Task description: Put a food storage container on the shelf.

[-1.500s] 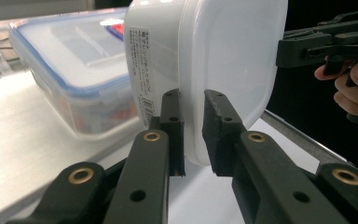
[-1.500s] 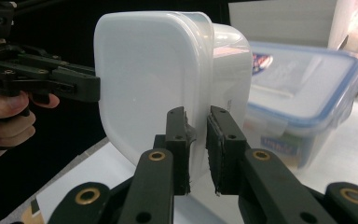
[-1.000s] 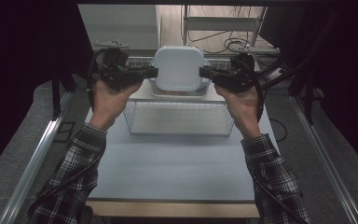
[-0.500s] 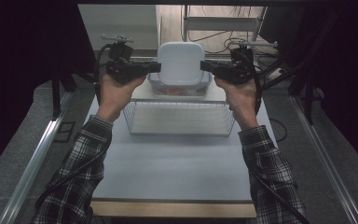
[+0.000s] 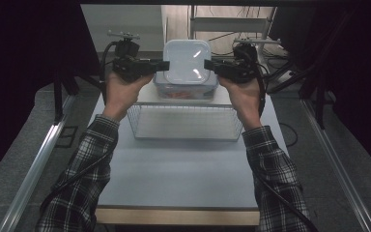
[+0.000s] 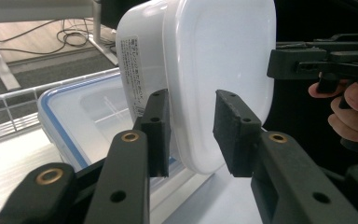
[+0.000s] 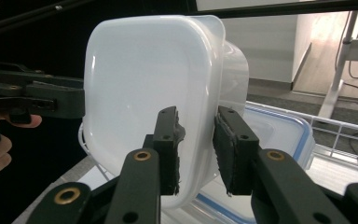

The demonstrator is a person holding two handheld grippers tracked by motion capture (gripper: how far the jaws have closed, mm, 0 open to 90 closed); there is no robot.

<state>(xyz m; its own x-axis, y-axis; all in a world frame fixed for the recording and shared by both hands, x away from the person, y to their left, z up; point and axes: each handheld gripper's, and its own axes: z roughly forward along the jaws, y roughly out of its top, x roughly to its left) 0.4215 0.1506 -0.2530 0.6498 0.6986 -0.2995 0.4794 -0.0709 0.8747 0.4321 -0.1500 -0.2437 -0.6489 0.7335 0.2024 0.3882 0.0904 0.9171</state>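
The white tub (image 5: 187, 61) hides most of the blue-rimmed box (image 5: 186, 90) under it, whose reddish contents are too blurred to name, and the tub's label (image 6: 136, 70) is unreadable.

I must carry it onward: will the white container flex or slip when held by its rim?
The white container looks like thin plastic, so its rim may flex. Its glossy surface could slip between the pads. It seems light, lifted by both edge grips.

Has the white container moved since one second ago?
Yes. The white container, clamped by left gripper and right gripper, has moved away from the wire basket, higher in the high view.
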